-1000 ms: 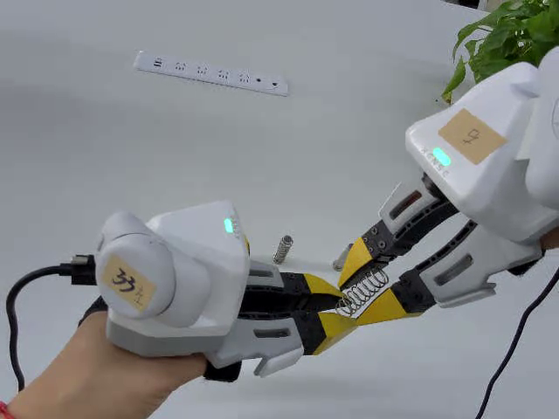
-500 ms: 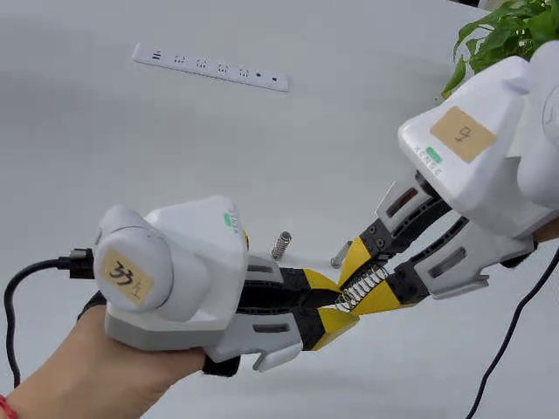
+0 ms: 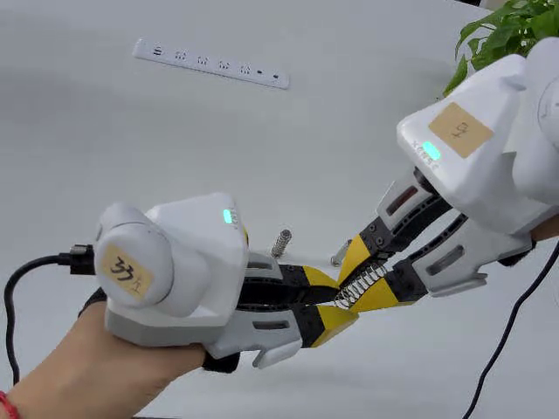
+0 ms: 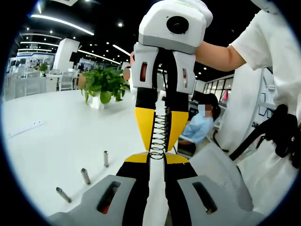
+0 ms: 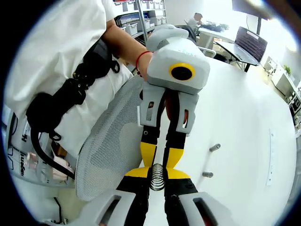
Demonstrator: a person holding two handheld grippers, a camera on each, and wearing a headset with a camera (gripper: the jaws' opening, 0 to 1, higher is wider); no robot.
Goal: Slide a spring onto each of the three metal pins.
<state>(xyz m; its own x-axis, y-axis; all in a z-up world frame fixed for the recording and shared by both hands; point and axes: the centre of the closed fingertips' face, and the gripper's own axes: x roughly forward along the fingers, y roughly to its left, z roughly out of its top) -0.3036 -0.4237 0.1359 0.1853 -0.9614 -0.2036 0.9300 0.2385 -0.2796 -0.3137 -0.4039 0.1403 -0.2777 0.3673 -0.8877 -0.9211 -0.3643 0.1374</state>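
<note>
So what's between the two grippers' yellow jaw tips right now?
A coiled metal spring spans it, pinched in the right gripper, its lower end at the left gripper's tips. Left gripper view shows it best.

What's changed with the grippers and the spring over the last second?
The right gripper has closed its jaws tighter on the spring, which now looks narrower. The left gripper stays at the spring's end; the upright spring on the table hasn't moved.

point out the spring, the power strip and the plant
spring [image 3: 362,284], head view, middle of its coils
power strip [image 3: 211,64], head view, middle of its white top face
plant [image 3: 502,30], head view, green leaves at the top right corner
</note>
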